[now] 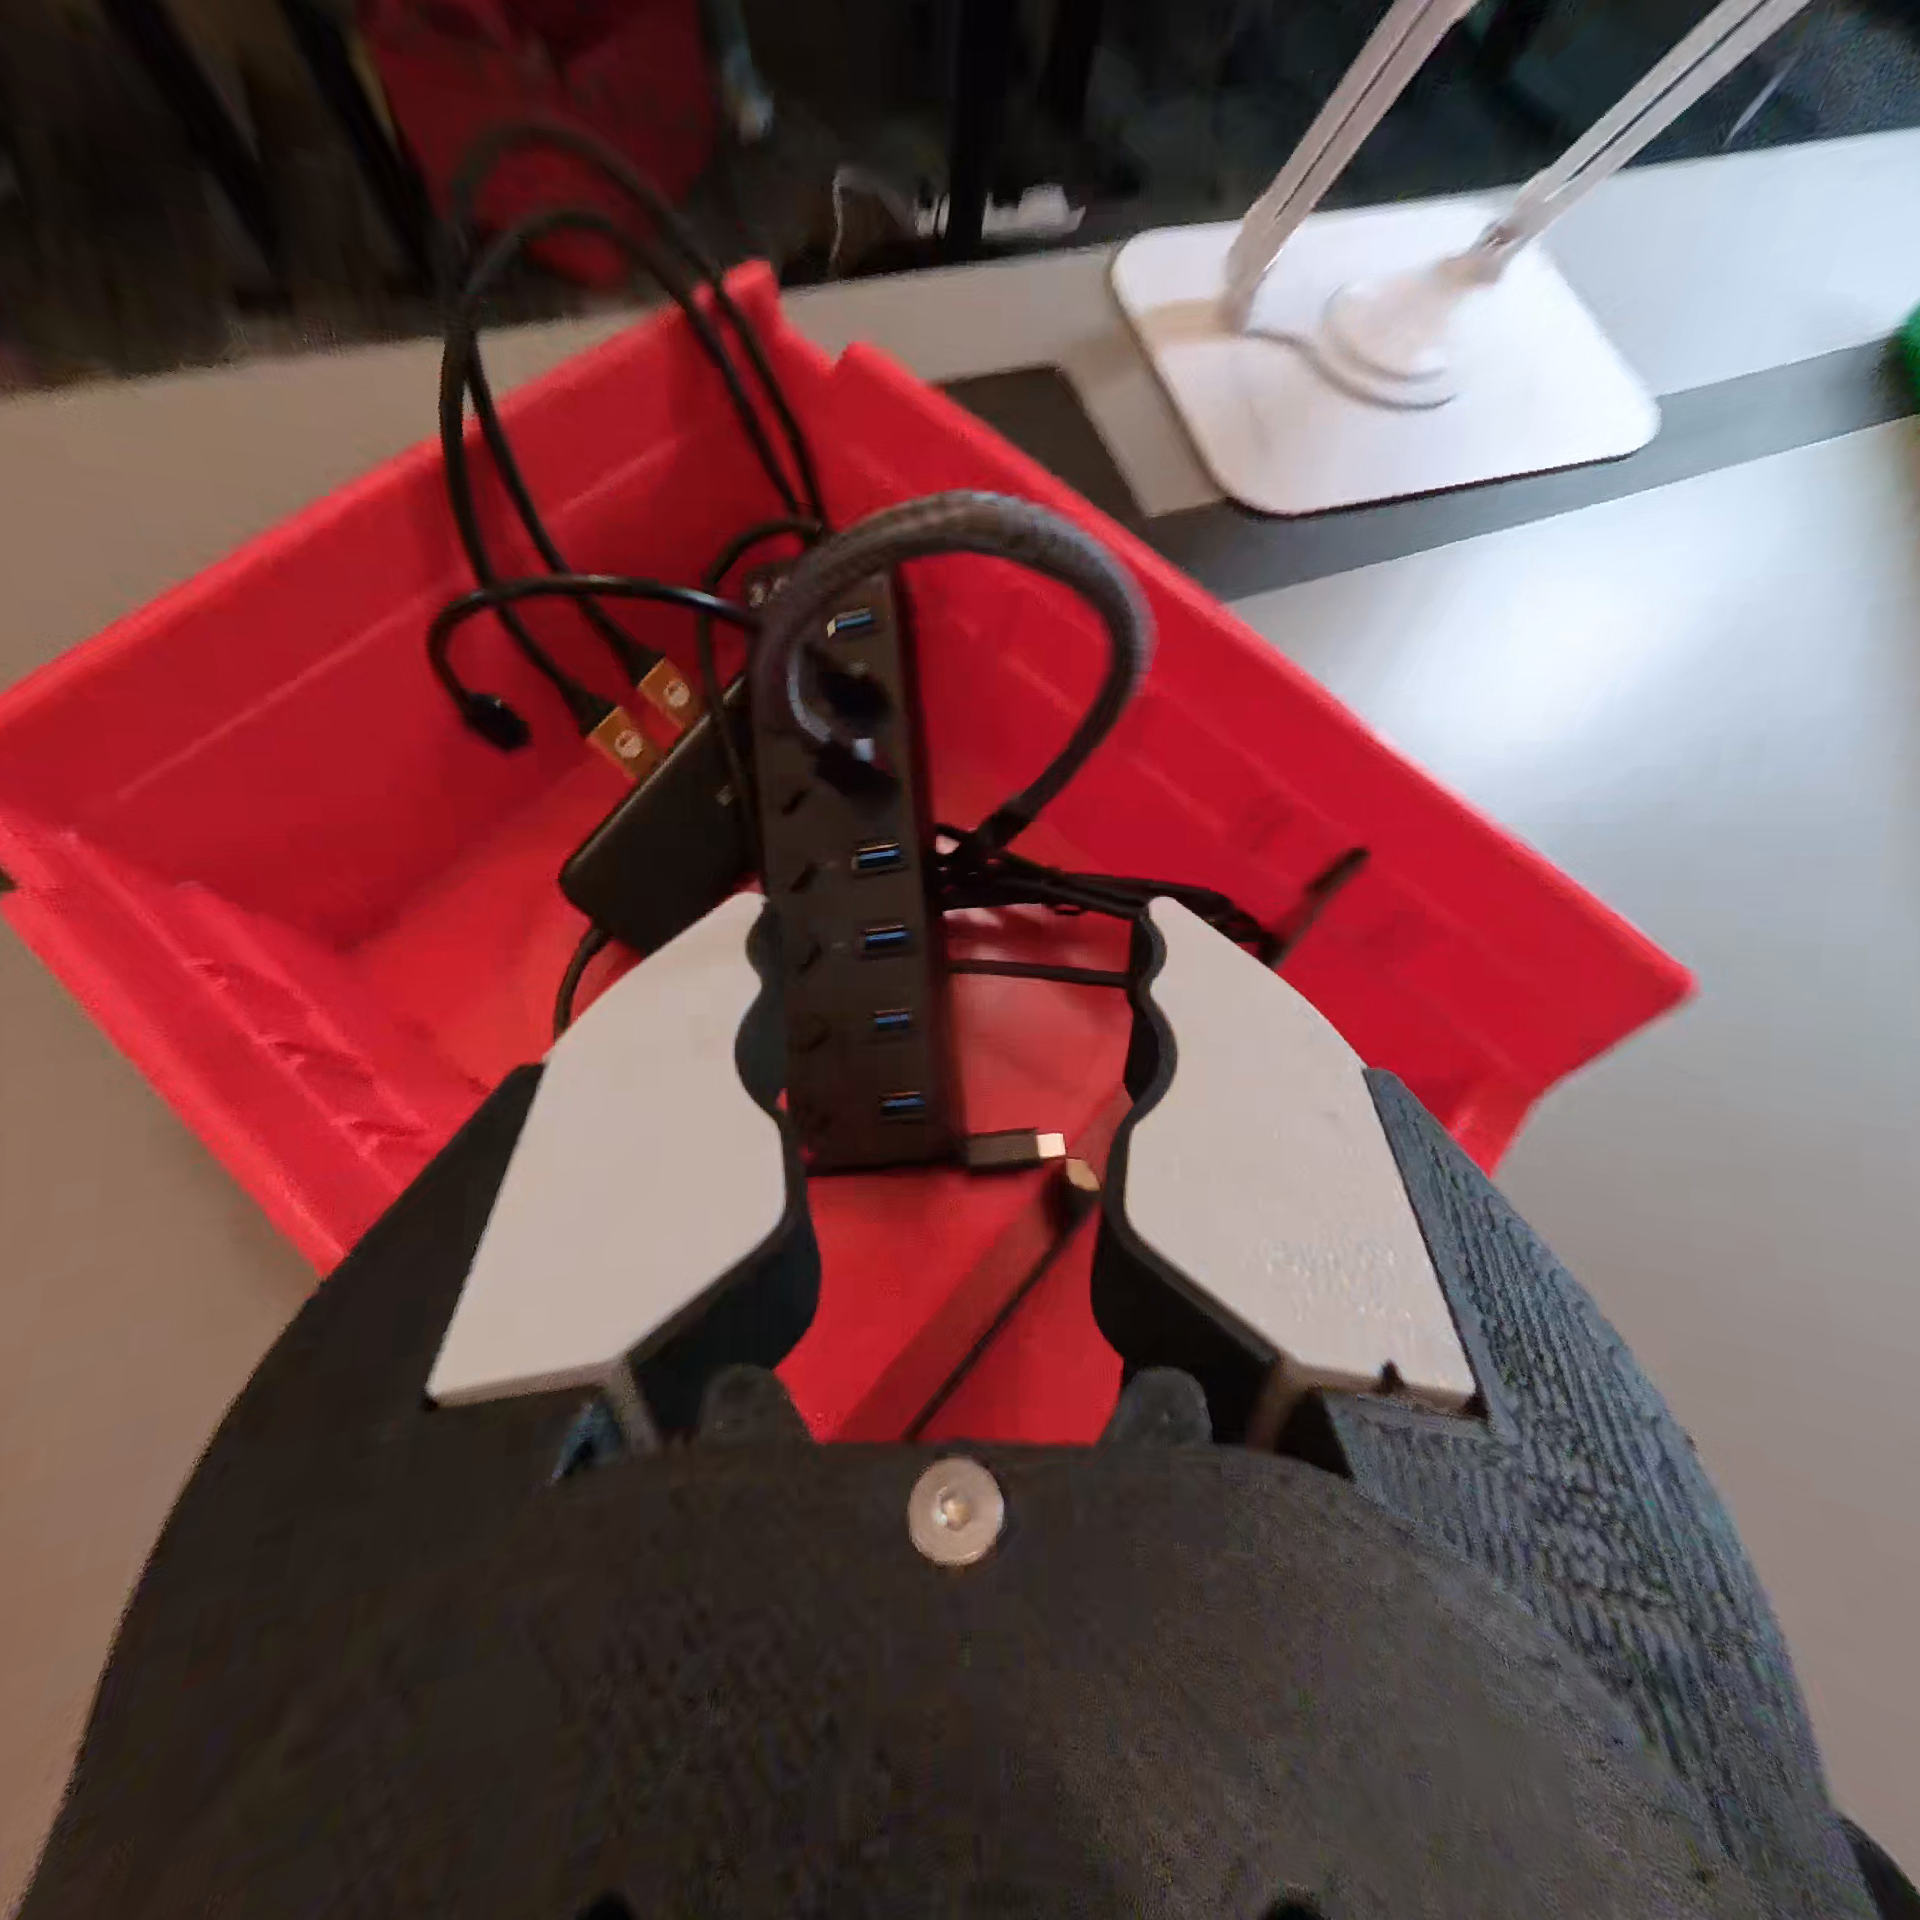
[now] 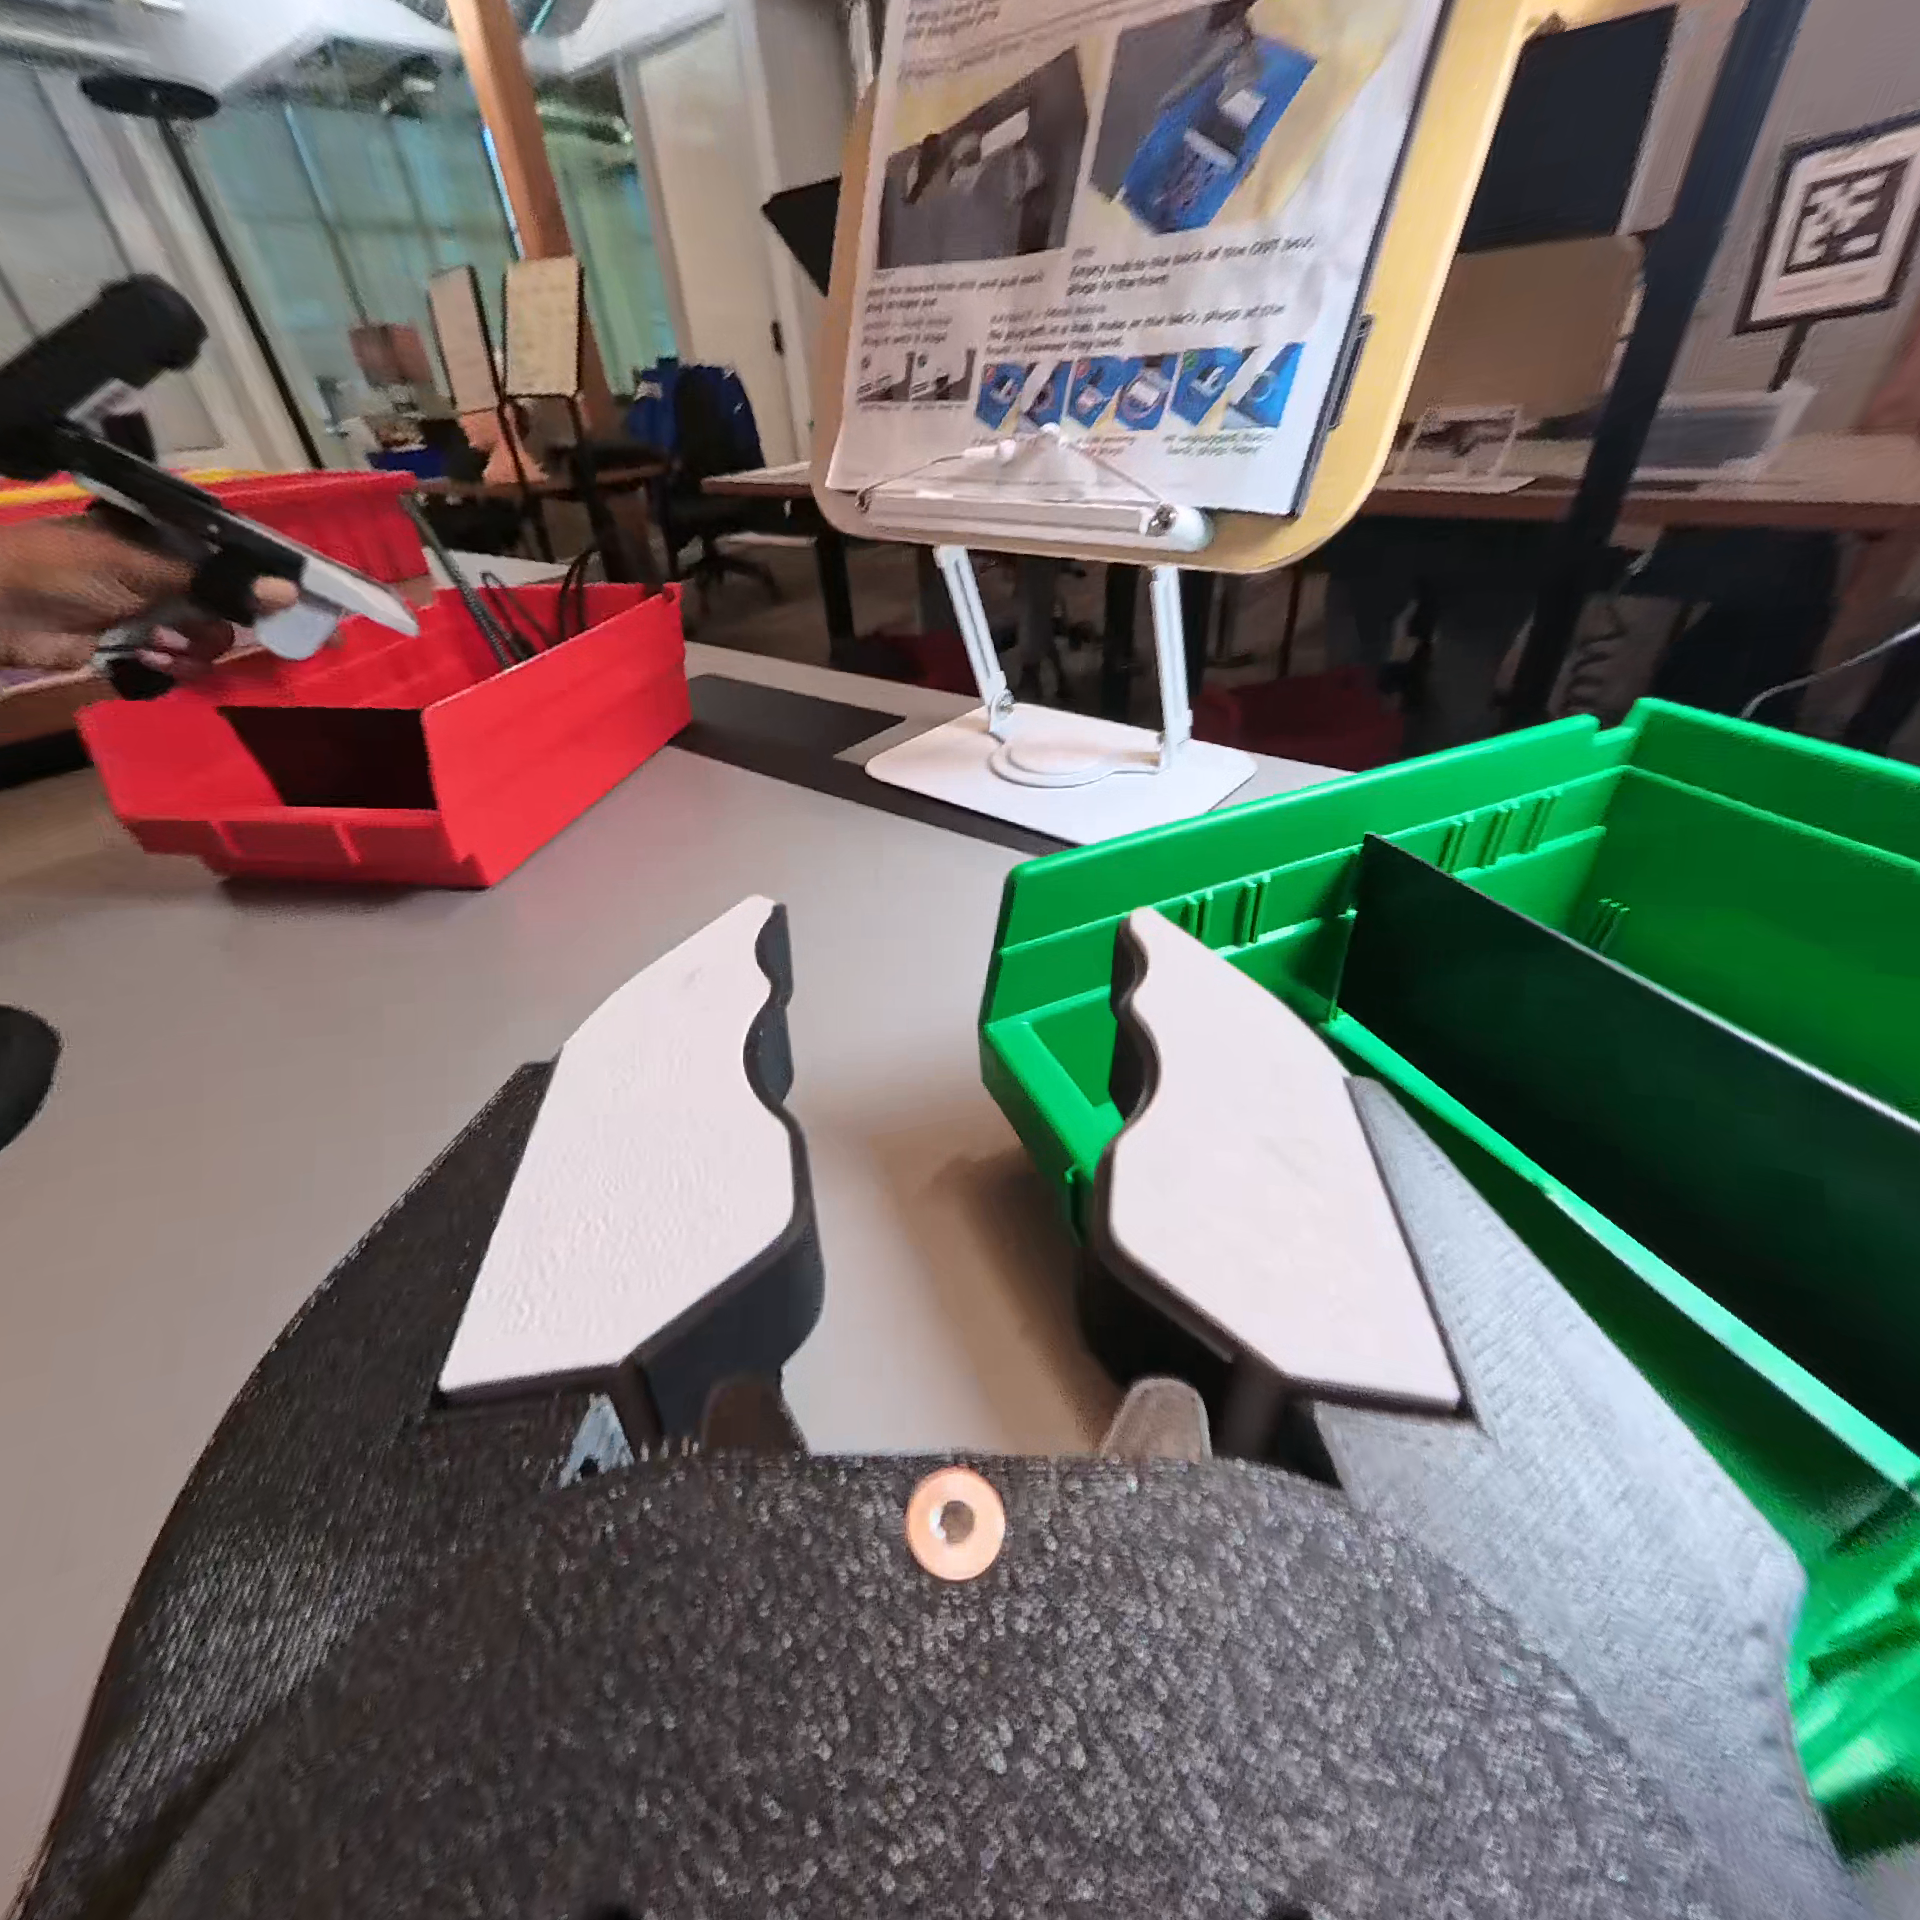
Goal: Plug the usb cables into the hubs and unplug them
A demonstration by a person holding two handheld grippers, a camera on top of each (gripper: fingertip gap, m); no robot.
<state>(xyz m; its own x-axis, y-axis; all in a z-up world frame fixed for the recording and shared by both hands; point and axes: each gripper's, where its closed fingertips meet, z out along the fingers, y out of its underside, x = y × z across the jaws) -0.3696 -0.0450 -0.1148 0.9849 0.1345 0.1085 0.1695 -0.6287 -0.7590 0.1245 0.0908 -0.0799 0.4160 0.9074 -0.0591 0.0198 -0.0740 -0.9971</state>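
In the left wrist view my left gripper (image 1: 956, 920) is open over a red bin (image 1: 260, 727). A long black USB hub (image 1: 831, 831) with blue ports lies lengthwise between the fingers, close to the left one and clear of the right one. A braided black cable (image 1: 1039, 551) loops up from plugs in its upper ports. A second flat black hub (image 1: 655, 842) lies to the left with two gold-plug cables (image 1: 623, 743) in it. A loose USB-C plug (image 1: 1023, 1148) lies near the long hub's near end. My right gripper (image 2: 951, 920) is open and empty over the grey table.
A green bin (image 2: 1143, 862) with a black divider (image 2: 1610, 1060) stands just right of my right gripper. The red bin (image 2: 540, 769) is at the far left with the left gripper (image 2: 353, 623) above it. A white document stand (image 2: 1060, 769) is at the back.
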